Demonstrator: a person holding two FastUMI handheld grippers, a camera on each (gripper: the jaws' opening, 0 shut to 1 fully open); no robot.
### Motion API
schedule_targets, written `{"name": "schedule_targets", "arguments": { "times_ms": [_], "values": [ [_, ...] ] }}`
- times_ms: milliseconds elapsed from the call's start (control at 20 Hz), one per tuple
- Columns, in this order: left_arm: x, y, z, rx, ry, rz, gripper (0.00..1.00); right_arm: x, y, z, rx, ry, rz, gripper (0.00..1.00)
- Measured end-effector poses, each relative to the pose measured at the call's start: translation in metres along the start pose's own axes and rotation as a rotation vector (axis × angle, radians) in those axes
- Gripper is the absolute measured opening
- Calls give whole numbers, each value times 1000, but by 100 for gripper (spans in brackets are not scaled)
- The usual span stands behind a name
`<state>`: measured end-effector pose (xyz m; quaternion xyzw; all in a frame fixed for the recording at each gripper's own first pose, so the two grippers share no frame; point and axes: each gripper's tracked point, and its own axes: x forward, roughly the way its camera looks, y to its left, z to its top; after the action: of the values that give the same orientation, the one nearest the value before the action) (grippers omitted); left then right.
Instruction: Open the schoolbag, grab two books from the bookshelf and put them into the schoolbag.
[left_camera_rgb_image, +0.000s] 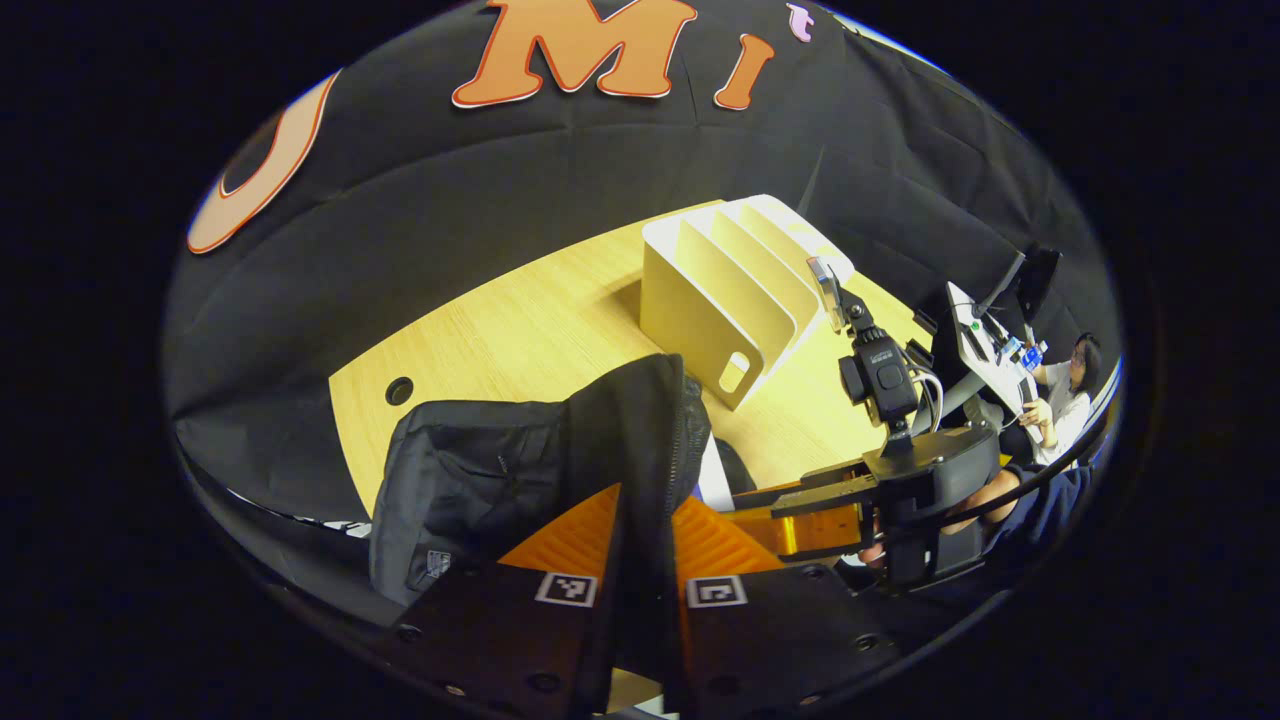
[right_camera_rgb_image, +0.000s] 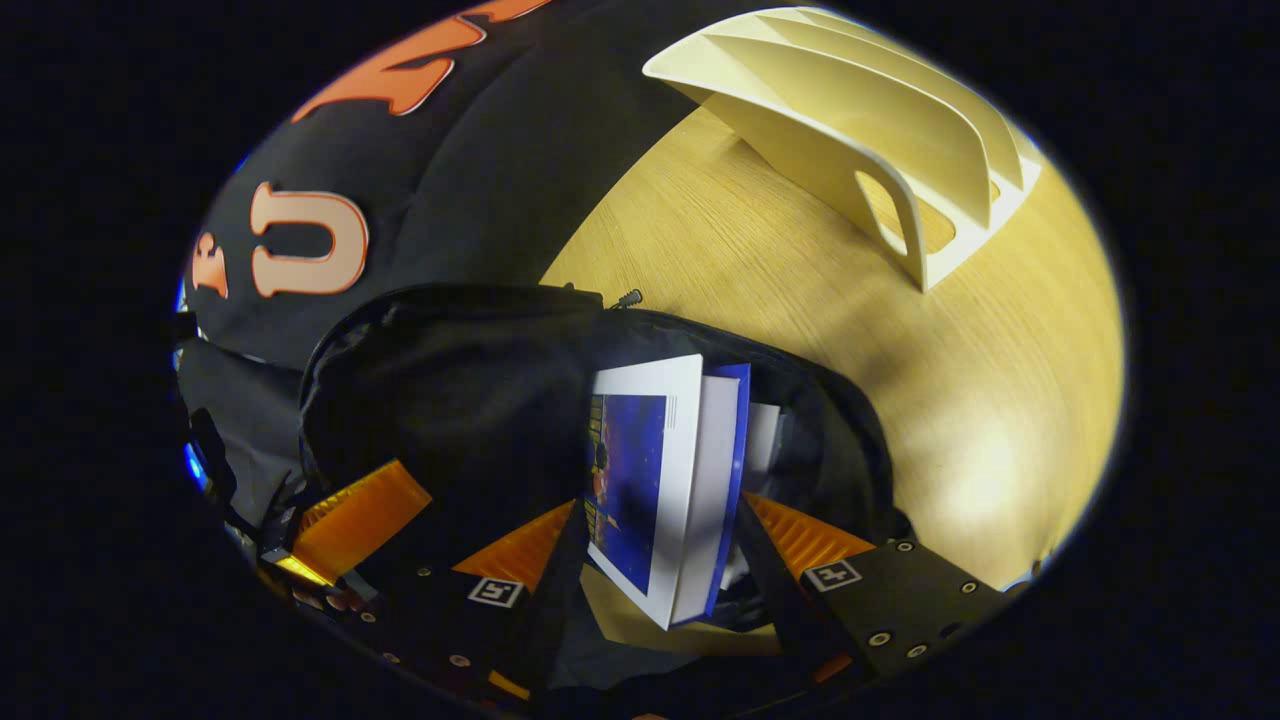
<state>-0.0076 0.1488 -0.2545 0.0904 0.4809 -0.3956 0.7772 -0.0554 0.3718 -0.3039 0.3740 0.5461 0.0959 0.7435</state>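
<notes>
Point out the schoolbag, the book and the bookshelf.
schoolbag (left_camera_rgb_image: 470, 480): left gripper view, on its black front panel.
book (right_camera_rgb_image: 640, 480): right gripper view, on its blue cover.
bookshelf (right_camera_rgb_image: 830, 150): right gripper view, on its nearest cream divider.

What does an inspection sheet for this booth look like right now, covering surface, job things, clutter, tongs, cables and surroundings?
Surface: light wooden table, with a round hole near one edge.
Job's things: black schoolbag open; a blue and white book stands in its mouth. Cream bookshelf has bare slots.
Clutter: nothing seen.
Tongs: left tongs shut on the schoolbag's raised flap. Right tongs straddle the book; grip cannot be told.
Cables: a cable loops beside the camera on the right tongs, seen in the left gripper view.
Surroundings: black cloth wall; a seated person at a desk with a monitor.
</notes>
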Motion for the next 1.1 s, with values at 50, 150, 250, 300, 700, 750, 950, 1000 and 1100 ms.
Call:
{"name": "schedule_targets", "arguments": {
  "times_ms": [50, 150, 250, 300, 700, 750, 950, 1000, 1100],
  "values": [
    [1, -8, 0, -4, -8, -8, 29, -13, -3, -2, -37, 26, -3, 72],
    [8, -21, 0, -14, -3, -2, 40, -39, -15, -1, -107, 53, -19, 96],
    [14, -31, 2, -31, -9, 22, 51, -64, -28, 12, -152, 41, -30, 97],
    [17, -37, 6, -46, -20, 41, 56, -75, -35, 21, -166, 25, -29, 97],
    [29, -107, 63, -231, -184, 246, 98, -200, -93, 140, -448, -214, -94, 98],
    [29, -117, 74, -250, -218, 274, 98, -216, -97, 153, -480, -246, -100, 98],
    [19, -152, 116, -331, -381, 374, 98, -262, -95, 192, -596, -369, -106, 97],
    [9, -158, 129, -334, -420, 417, 98, -270, -90, 198, -638, -397, -104, 98],
    [-15, -158, 146, -325, -501, 545, 98, -289, -78, 207, -726, -460, -91, 97]
  ]
}}
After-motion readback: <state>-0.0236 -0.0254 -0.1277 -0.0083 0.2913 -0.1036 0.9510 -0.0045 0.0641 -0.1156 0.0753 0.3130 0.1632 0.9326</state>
